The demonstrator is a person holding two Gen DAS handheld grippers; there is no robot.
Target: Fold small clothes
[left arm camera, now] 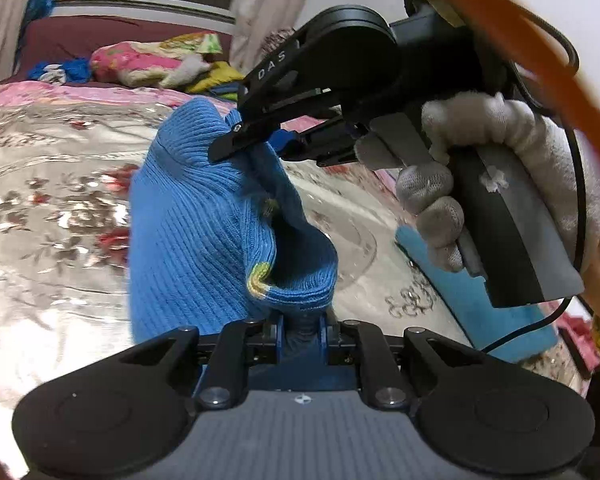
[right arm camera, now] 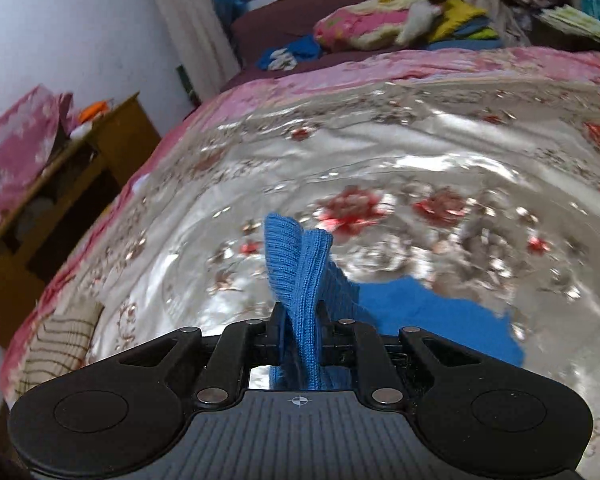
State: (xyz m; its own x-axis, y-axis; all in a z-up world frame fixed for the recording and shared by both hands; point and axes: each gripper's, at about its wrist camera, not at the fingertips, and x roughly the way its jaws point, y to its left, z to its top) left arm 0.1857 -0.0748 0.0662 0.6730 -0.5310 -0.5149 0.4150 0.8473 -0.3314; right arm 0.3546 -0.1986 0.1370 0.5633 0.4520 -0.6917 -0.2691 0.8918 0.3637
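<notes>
A small blue ribbed knit garment (left arm camera: 188, 216) with a yellow-trimmed hem hangs in the air above the bed. My left gripper (left arm camera: 300, 320) is shut on its lower hem. My right gripper (left arm camera: 240, 140), held by a gloved hand, is shut on the garment's upper edge in the left wrist view. In the right wrist view my right gripper (right arm camera: 300, 316) pinches a bunched fold of the blue knit (right arm camera: 300, 264), which sticks up between the fingers. Another part of the blue cloth (right arm camera: 432, 316) lies below to the right.
A shiny silver bedspread with red flowers (right arm camera: 380, 168) covers the bed. Pillows and piled clothes (right arm camera: 380, 24) lie at the headboard. A wooden bedside cabinet (right arm camera: 80, 168) stands at the left. A light blue cloth (left arm camera: 480, 300) lies on the bed at the right.
</notes>
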